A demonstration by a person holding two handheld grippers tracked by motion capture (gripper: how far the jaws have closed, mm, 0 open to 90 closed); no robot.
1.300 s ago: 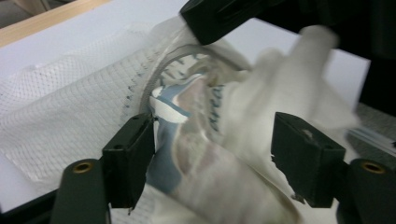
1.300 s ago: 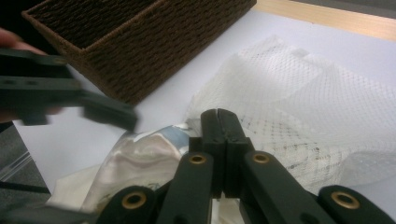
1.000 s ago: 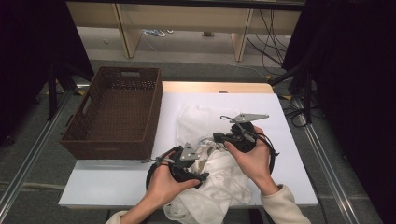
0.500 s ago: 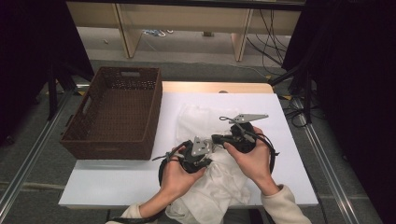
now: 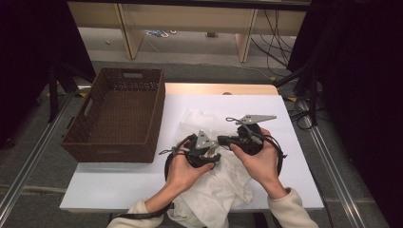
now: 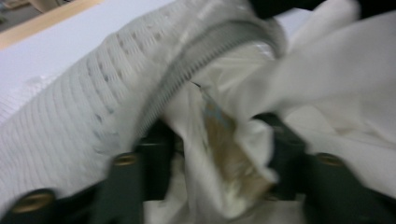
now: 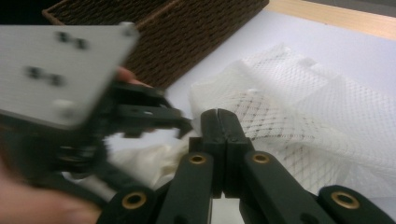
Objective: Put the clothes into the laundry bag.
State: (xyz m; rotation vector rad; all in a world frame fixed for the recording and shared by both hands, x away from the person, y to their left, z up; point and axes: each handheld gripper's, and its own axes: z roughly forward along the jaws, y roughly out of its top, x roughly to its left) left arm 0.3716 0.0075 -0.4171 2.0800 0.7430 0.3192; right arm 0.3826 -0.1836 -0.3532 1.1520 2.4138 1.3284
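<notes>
From above, the person's two hands meet over a heap of white cloth near the front edge of the white surface [image 5: 142, 187]. The left gripper [image 5: 211, 153] sits low on the white garment [image 5: 216, 194], which spills off the near edge between the forearms. The right gripper [image 5: 223, 140] is just right of it and a little farther back, over the white mesh bag [image 5: 199, 121] that lies flat toward the far side. A brown woven basket [image 5: 116, 118] stands at the left, partly overhanging the surface.

In the left gripper view, the picture is blurred. The mesh bag [image 6: 70, 112] with its grey zipper [image 6: 201, 56] arches across, and a fold of the garment [image 6: 243, 154] hangs between the two black jaws. The jaws have just been opening and stand apart, so the cloth lies between them rather than pinched.

In the right gripper view, the right gripper [image 7: 219, 121] has its jaws pressed together; whether any cloth is caught between them I cannot tell. The mesh bag [image 7: 299, 112] spreads beyond, the left gripper [image 7: 182, 123] looms at left, and the basket [image 7: 187, 32] stands farther off.
</notes>
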